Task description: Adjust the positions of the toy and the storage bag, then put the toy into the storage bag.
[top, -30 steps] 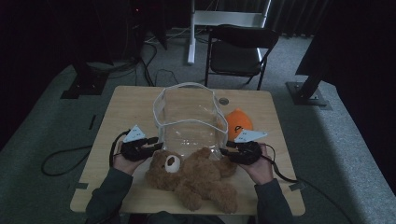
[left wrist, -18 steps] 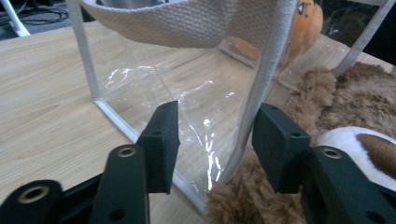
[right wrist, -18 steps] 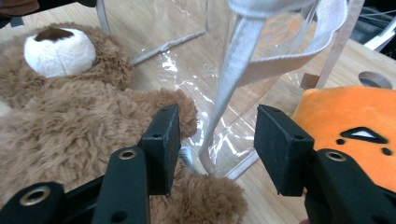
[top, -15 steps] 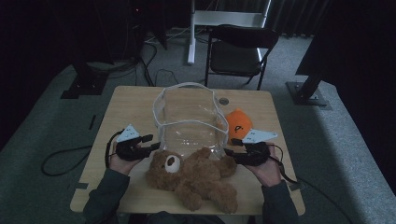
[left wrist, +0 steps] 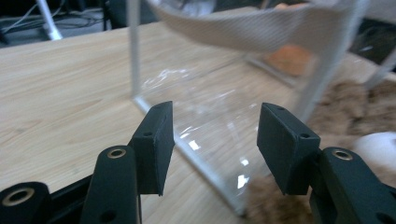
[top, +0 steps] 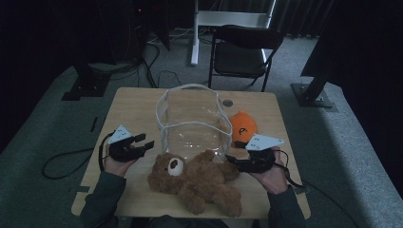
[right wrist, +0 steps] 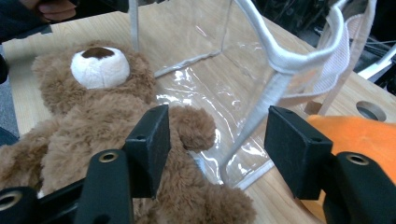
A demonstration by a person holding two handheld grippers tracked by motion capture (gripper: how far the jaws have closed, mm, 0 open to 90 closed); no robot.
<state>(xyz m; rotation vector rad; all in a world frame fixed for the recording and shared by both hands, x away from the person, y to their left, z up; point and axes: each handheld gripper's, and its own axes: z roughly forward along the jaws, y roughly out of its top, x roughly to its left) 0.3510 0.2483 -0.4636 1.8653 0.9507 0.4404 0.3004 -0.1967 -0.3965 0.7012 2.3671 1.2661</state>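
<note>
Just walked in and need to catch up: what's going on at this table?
A person at a wooden table holds a hand-held gripper in each hand beside a clear plastic bag that stands open. A brown teddy bear lies on its back in front of the bag, one paw against the bag's front. The left hand-held gripper and right hand-held gripper have just been opening; both are open with nothing gripped. An orange plush toy sits to the bag's right.

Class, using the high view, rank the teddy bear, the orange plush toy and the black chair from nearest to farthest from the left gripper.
From the left gripper:
1. Teddy bear, lying just beside it, front of table.
2. Orange plush toy, across the table, right of the clear bag.
3. Black chair, on the floor beyond the table.
</note>
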